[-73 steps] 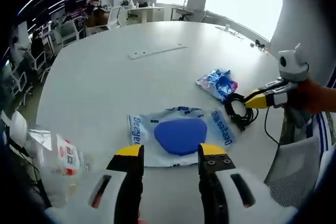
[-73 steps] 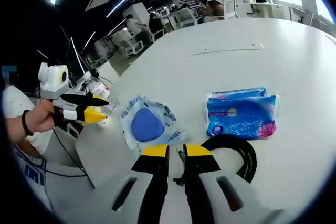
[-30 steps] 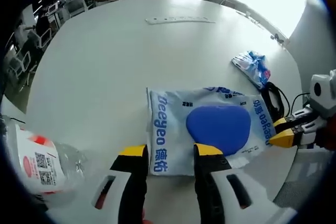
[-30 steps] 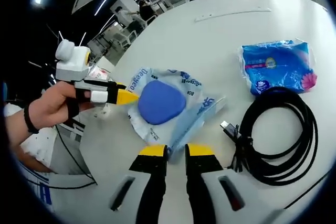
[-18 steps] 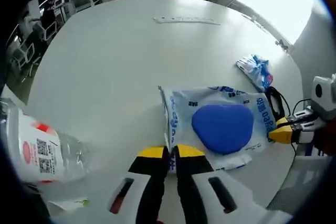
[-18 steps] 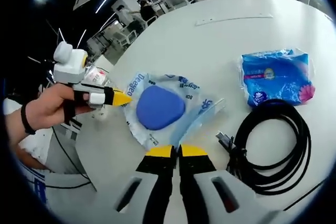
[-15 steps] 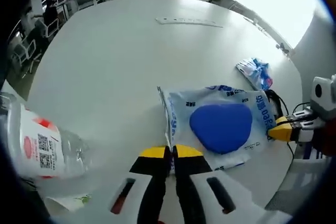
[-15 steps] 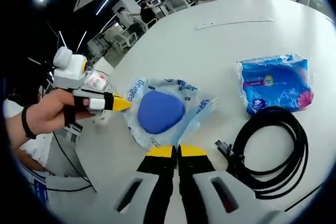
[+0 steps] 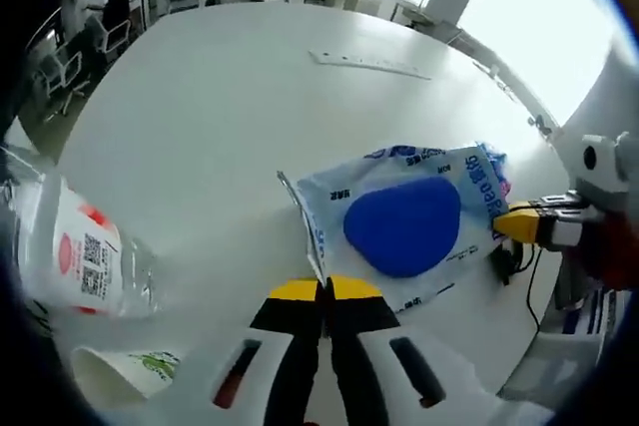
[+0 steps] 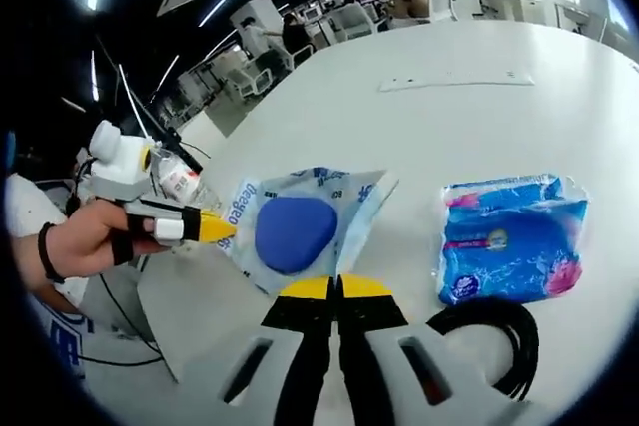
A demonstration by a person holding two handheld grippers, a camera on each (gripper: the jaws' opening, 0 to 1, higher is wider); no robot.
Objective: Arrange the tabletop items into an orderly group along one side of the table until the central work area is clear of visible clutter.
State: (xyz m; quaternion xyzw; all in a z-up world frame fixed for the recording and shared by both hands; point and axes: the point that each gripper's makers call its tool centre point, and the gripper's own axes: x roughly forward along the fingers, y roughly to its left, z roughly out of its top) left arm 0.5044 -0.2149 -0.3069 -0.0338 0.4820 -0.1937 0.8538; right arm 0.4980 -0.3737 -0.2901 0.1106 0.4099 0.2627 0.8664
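A clear plastic packet (image 9: pixel 399 221) with blue lettering and a blue pad inside is held up off the white table (image 9: pixel 200 127). My left gripper (image 9: pixel 324 291) is shut on its near edge. The right gripper (image 9: pixel 504 221) pinches the opposite end, coming in from the right. In the right gripper view the packet (image 10: pixel 295 231) hangs between my shut right gripper (image 10: pixel 334 291) and the left gripper (image 10: pixel 215 229), which a hand holds at the left. A blue tissue pack (image 10: pixel 514 236) lies on the table to the right, and a coiled black cable (image 10: pixel 494 331) lies in front of it.
A clear plastic bottle (image 9: pixel 70 256) with a red and white label lies at the table's left edge, next to a paper cup (image 9: pixel 110 376). A thin white strip (image 9: pixel 369 64) lies far across the table. Office chairs and desks stand beyond the table.
Both grippers went from open to shut on opposite edges of the packet. The packet has since risen off the table and now partly covers the tissue pack in the left gripper view.
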